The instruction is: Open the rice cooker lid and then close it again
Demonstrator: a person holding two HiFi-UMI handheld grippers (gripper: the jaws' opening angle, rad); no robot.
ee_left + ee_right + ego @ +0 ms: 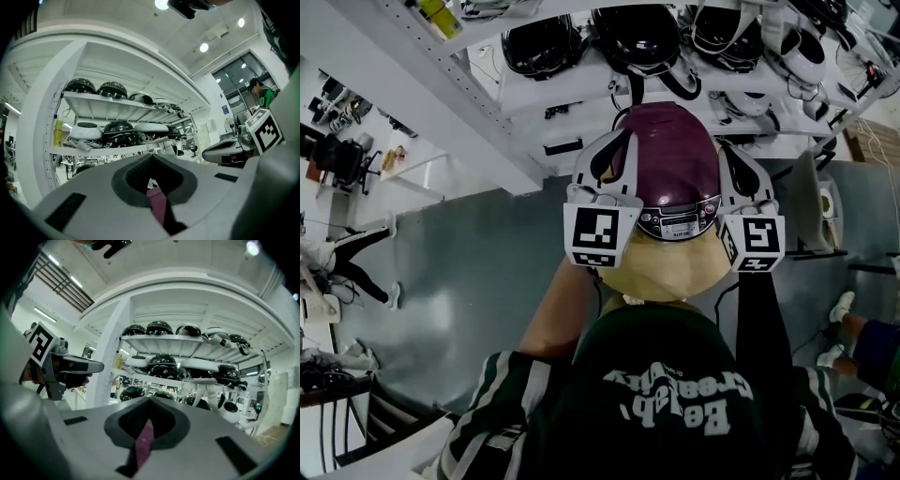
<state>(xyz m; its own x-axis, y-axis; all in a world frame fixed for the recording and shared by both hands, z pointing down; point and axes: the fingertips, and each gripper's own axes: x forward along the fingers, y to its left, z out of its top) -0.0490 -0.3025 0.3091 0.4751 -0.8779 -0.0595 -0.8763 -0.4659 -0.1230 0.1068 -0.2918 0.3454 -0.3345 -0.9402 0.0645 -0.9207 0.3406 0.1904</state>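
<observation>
Flanking the maroon rice cooker (670, 155) at the centre of the head view, my left gripper (617, 145) lies along its left side and my right gripper (727, 155) along its right, both pointing toward the top of the frame. Each pair of fingers is pressed together, pinching nothing; a maroon sliver of cooker shows through the gap below them. The lid is down. Its control panel (678, 223) faces me at the bottom, so the long axis runs bottom to top, toward the white shelf rack (567, 94).
</observation>
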